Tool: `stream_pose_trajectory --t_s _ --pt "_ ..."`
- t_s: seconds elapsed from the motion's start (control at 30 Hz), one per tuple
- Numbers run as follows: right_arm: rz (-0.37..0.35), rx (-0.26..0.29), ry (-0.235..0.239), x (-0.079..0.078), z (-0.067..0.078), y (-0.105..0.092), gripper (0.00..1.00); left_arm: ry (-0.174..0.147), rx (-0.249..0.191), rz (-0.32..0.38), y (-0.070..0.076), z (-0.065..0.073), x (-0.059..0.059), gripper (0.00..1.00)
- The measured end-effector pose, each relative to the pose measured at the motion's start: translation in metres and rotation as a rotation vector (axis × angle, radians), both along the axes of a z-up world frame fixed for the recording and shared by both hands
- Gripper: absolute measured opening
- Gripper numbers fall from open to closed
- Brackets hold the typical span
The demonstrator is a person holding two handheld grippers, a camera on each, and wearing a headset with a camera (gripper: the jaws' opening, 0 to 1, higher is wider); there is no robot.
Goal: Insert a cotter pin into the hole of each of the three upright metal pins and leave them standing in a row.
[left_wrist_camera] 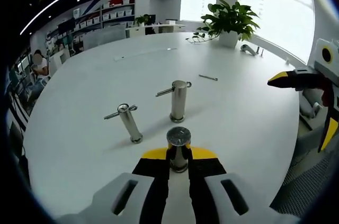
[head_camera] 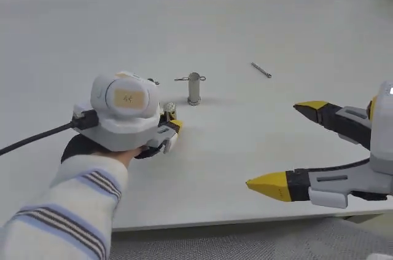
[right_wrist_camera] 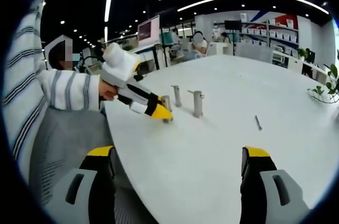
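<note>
Gripping the bare 3rd pin (left_wrist_camera: 178,138) in my left claw (left_wrist_camera: 178,156), right claw (head_camera: 282,144) open and empty; 2 pins (left_wrist_camera: 179,100) (left_wrist_camera: 128,122) look cottered, so next: fetch the loose cotter pin (head_camera: 261,70).

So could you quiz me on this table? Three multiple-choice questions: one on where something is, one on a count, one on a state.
1. Where is the loose cotter pin?
A. flat on the table, apart from the metal pins
B. in the right gripper
C. through the held pin

2. How many metal pins already carry a cotter pin?
A. none
B. two
C. three

3. How is the right gripper?
A. shut on a pin
B. open, holding nothing
C. shut, empty

Answers:
1 A: it lies alone on the white top.
2 B: the left gripper view shows two standing pins each with one through the top, while the third pin, held in the left gripper, shows none.
3 B: its yellow-tipped jaws are wide apart with nothing between them.
</note>
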State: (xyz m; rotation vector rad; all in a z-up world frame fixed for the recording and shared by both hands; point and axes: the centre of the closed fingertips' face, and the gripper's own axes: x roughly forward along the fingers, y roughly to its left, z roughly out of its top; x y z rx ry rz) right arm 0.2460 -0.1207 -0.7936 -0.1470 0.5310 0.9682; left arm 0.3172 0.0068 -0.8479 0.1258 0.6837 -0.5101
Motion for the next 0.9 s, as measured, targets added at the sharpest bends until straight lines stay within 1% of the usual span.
stream_pose_trajectory --t_s 0.03,0.1,0.17,0.2,0.27,0.37,0.47,0.57,0.67,0.9 --pt "0.000 0.000 0.002 -0.0003 -0.0001 0.0000 1.00 -0.005 0.000 0.007 0.0003 -0.0001 0.0010 0.11" --pt "-0.004 0.010 0.005 -0.0007 0.0007 0.0009 1.00 -0.008 -0.021 0.025 -0.0009 0.0008 0.0010 0.11" --pt "-0.005 0.010 0.006 -0.0010 0.0005 0.0009 1.00 -0.020 -0.013 0.014 -0.0019 0.0009 0.0005 0.11" --pt "-0.002 0.007 0.006 -0.0014 0.0000 0.0009 1.00 -0.027 0.005 -0.001 -0.0027 0.0007 -0.0009 0.11" --pt "-0.001 0.005 0.008 -0.0019 -0.0004 0.0012 1.00 -0.031 0.025 -0.017 -0.0039 0.0010 -0.0024 0.11" --pt "-0.010 0.003 0.001 -0.0002 -0.0005 0.0004 1.00 -0.024 0.018 -0.006 -0.0032 0.0009 -0.0019 0.11" --pt "-0.012 -0.001 -0.004 0.0007 -0.0002 -0.0005 1.00 -0.033 0.039 -0.008 -0.0029 0.0012 -0.0026 0.11" --pt "-0.011 -0.006 -0.002 0.0006 -0.0010 -0.0021 1.00 -0.039 0.037 0.014 -0.0006 0.0011 -0.0014 0.12" --pt "-0.013 -0.005 0.003 0.0002 -0.0018 -0.0034 1.00 -0.051 0.042 0.004 -0.0005 0.0022 -0.0012 0.12" --pt "-0.011 -0.017 0.004 0.0007 -0.0039 -0.0046 1.00 -0.058 0.039 -0.032 -0.0010 0.0076 -0.0012 0.12"
